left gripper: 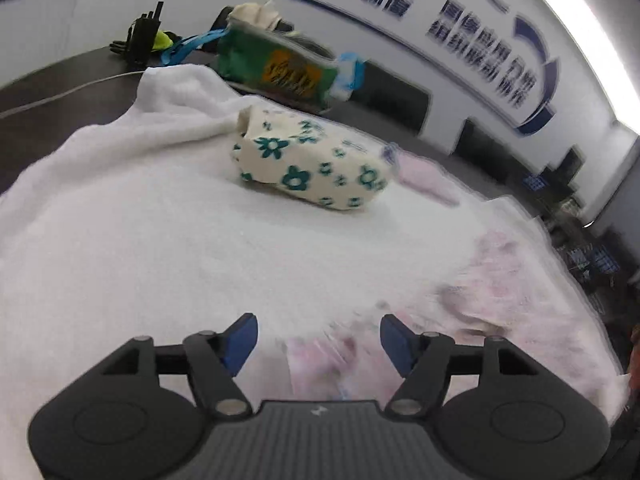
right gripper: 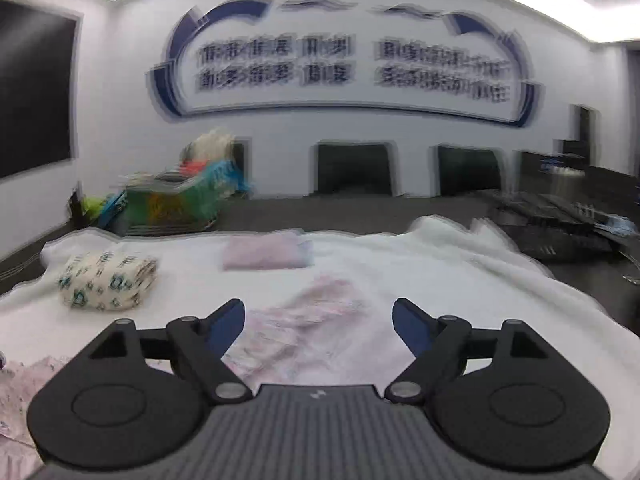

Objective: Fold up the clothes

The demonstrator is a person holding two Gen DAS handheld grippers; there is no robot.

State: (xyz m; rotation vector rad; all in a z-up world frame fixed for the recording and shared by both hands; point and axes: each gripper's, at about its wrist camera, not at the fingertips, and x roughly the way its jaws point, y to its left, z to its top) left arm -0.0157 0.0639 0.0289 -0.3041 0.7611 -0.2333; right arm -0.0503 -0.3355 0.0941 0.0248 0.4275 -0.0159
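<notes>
A pale pink printed garment [left gripper: 500,300] lies spread on the white blanket [left gripper: 160,240], below and to the right of my left gripper [left gripper: 319,326], which is open with nothing between its blue pads. In the right wrist view the same pink garment [right gripper: 316,320] lies on the white blanket [right gripper: 460,280] just under my right gripper [right gripper: 319,312], open and empty above it. A folded cream cloth with teal flowers [left gripper: 312,168] [right gripper: 106,280] rests further back. A folded pink cloth [right gripper: 264,254] [left gripper: 424,178] lies behind it.
A green bag [left gripper: 280,68] [right gripper: 176,204] stuffed with clothes stands at the back of the dark table [left gripper: 60,92]. Black gear [left gripper: 140,36] and a white cable sit at the far left. Dark chairs [right gripper: 352,168] line the wall; a black rack [right gripper: 552,224] lies at right.
</notes>
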